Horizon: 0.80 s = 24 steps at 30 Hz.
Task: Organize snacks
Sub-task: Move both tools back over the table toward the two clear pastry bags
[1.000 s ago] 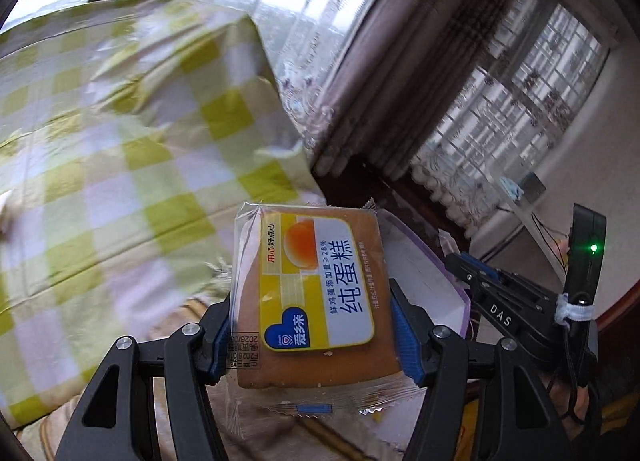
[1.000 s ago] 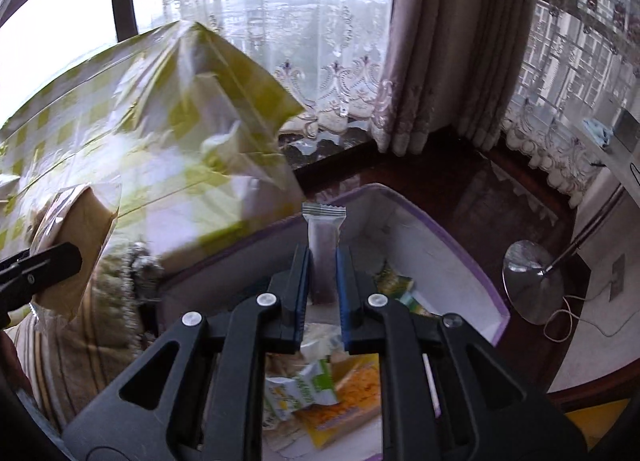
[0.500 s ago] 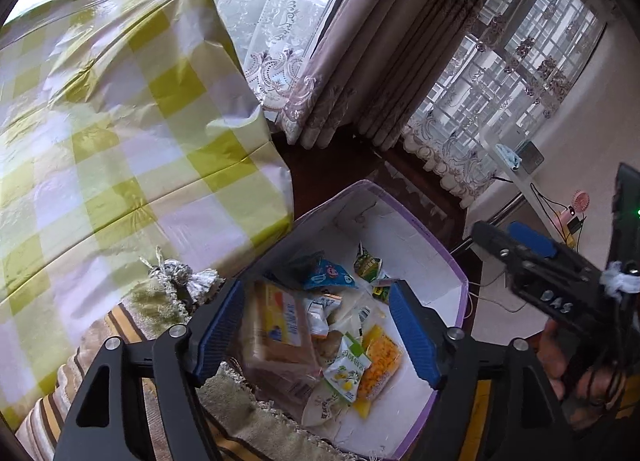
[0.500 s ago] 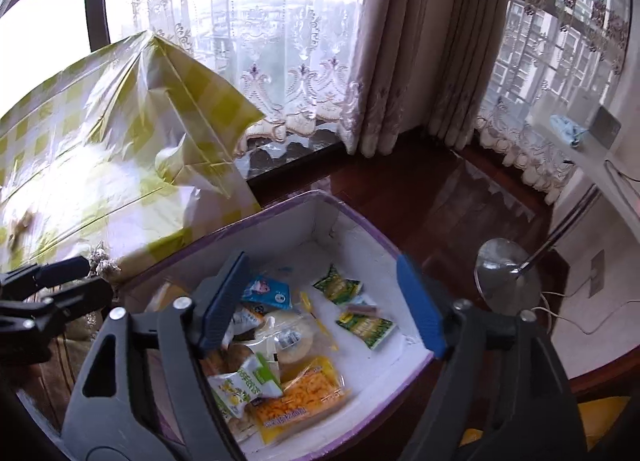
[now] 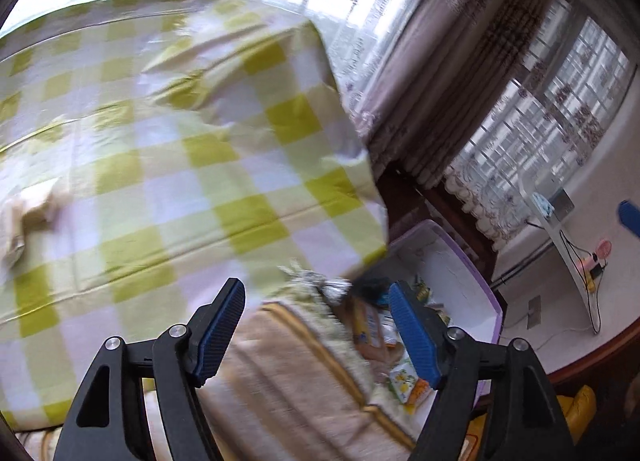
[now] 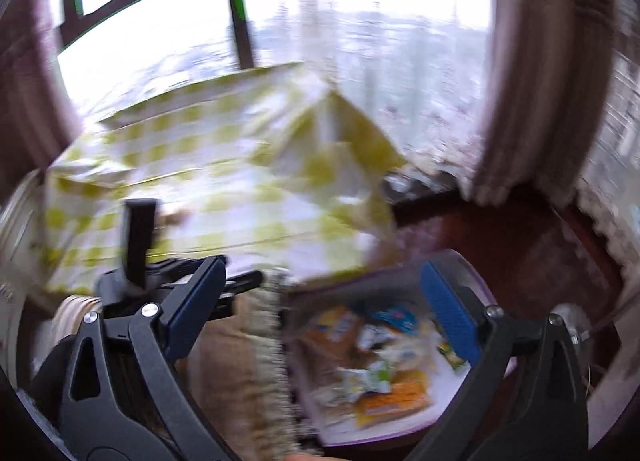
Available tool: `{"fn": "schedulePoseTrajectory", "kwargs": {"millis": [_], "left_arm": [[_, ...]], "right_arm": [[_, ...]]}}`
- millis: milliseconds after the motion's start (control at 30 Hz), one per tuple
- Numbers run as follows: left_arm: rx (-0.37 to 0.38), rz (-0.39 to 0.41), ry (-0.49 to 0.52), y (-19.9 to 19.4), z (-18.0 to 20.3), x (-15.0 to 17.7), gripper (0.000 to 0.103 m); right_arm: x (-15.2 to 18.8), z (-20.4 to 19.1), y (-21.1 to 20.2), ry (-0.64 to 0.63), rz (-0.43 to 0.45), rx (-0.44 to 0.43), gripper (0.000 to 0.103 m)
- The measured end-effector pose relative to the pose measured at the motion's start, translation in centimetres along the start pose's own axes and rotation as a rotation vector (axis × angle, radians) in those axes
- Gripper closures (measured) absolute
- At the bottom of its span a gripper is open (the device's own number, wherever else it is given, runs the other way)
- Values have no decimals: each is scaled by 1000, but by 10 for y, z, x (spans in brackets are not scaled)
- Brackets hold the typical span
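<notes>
A white box with a purple rim (image 5: 478,281) stands on the floor beside the table and holds several snack packets, among them the orange cake packet (image 5: 366,327). The box also shows in the right wrist view (image 6: 476,265), blurred, with packets (image 6: 388,381) inside. My left gripper (image 5: 316,335) is open and empty, above a fringed striped cushion (image 5: 280,365), left of the box. My right gripper (image 6: 320,311) is open and empty above the box's near left side. The left gripper's body shows in the right wrist view (image 6: 136,261).
A table under a yellow and white checked cloth (image 5: 160,165) fills the left. A pale packet (image 5: 28,209) lies on it at the far left. Curtains (image 5: 440,81) and windows are behind. A white stand with cables (image 5: 568,257) is at the right.
Both grippers opened and dropped their snacks into the box: the cake packet from the left, a slim bar from the right. Both have since swung left, toward the table.
</notes>
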State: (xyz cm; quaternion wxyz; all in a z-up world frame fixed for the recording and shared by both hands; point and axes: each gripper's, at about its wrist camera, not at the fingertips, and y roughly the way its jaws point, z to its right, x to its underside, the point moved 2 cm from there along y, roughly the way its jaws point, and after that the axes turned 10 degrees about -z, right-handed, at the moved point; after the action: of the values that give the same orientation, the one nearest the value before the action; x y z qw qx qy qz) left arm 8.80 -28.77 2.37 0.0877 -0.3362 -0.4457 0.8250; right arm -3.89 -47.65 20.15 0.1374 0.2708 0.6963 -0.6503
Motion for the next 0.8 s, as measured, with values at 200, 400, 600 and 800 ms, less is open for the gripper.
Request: {"fn": "schedulePoseTrajectory", "kwargs": {"millis": [200,400,600,800], "left_arm": [[-59,46,-104,-31,-59,10,28],[-103,97,-194,-59,-112,20,28],[-122,152,-291,-84,-165,29,28],[-131,178,-353,-100,-199,38,28]], "right_arm": [[-34,-90,-30,-160,31,-141,3],[-67,-165,-57,-221,68,-296,3],[-86,-198,-50,-230,52,-355,1],[-95,-229,-46,-265,52,-348,1]]}}
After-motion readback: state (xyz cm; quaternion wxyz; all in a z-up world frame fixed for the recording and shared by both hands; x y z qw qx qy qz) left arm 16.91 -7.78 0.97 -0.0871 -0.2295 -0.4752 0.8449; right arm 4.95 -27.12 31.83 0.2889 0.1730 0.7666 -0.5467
